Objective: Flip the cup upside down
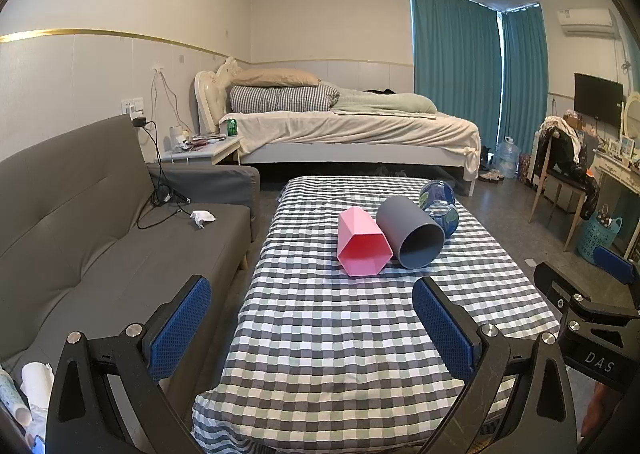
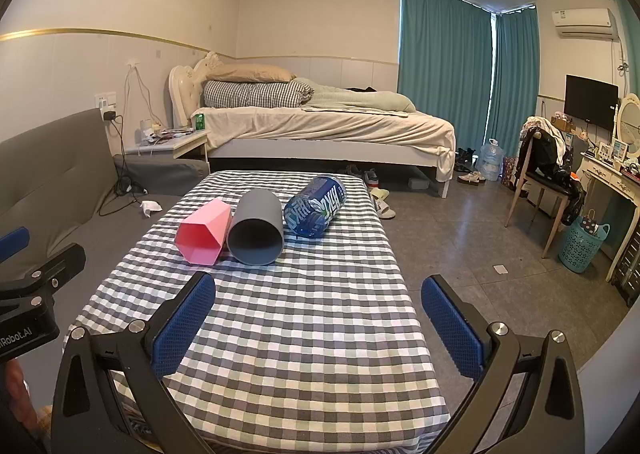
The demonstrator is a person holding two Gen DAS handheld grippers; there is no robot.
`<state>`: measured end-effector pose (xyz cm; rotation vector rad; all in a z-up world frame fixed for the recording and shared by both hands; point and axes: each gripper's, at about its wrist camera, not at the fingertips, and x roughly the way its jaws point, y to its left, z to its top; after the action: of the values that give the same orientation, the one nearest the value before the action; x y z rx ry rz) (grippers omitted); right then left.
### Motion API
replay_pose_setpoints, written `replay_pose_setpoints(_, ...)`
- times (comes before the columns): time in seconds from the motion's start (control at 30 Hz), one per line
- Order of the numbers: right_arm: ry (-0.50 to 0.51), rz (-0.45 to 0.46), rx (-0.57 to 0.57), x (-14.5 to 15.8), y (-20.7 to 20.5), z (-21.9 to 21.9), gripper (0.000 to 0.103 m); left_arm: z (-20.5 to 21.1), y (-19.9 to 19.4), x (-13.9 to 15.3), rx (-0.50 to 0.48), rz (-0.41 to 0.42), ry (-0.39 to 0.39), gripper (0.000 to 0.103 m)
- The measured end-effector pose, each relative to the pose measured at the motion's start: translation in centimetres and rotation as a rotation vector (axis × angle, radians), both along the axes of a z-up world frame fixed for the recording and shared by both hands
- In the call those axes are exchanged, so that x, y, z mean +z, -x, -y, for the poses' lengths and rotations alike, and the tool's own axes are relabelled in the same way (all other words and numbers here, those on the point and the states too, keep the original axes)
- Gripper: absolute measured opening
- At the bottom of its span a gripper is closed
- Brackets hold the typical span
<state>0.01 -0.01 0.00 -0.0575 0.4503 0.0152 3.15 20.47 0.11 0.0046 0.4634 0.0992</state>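
Note:
A pink hexagonal cup (image 1: 360, 242) (image 2: 204, 232) lies on its side on the checked table (image 1: 340, 334) (image 2: 300, 334), its mouth toward me. A grey round cup (image 1: 410, 232) (image 2: 256, 228) lies on its side right beside it, touching it. A blue water bottle (image 1: 440, 204) (image 2: 316, 206) lies to the right of the grey cup. My left gripper (image 1: 312, 294) is open and empty, well short of the cups. My right gripper (image 2: 318, 292) is open and empty, near the table's front half. The right gripper also shows at the right edge of the left wrist view (image 1: 580, 282).
A grey sofa (image 1: 100, 234) (image 2: 52, 182) stands left of the table with a cable and a crumpled tissue (image 1: 202, 218). A bed (image 1: 340, 126) stands behind. A chair (image 2: 548, 174), a teal basket (image 2: 582, 242) and a dressing table stand at the right across the floor.

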Motion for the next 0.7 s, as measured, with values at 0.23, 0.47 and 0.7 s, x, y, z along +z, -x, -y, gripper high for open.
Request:
replay_pose_setpoints(0.23,-0.001,0.002,-0.001,0.04,0.18,0.0,0.103,-0.06,-0.01,-0.14,0.0,-0.001,0.0,0.103)
replay_pose_setpoints(0.47,0.001,-0.001,0.0,0.01,0.02,0.0,0.103,-0.13,0.0,-0.16,0.0,-0.002,0.001,0.103)
replay_pose_setpoints(0.7,0.002,-0.001,0.0,0.01,0.04,0.01,0.103,-0.18,0.09,-0.18,0.0,-0.002,0.002,0.103)
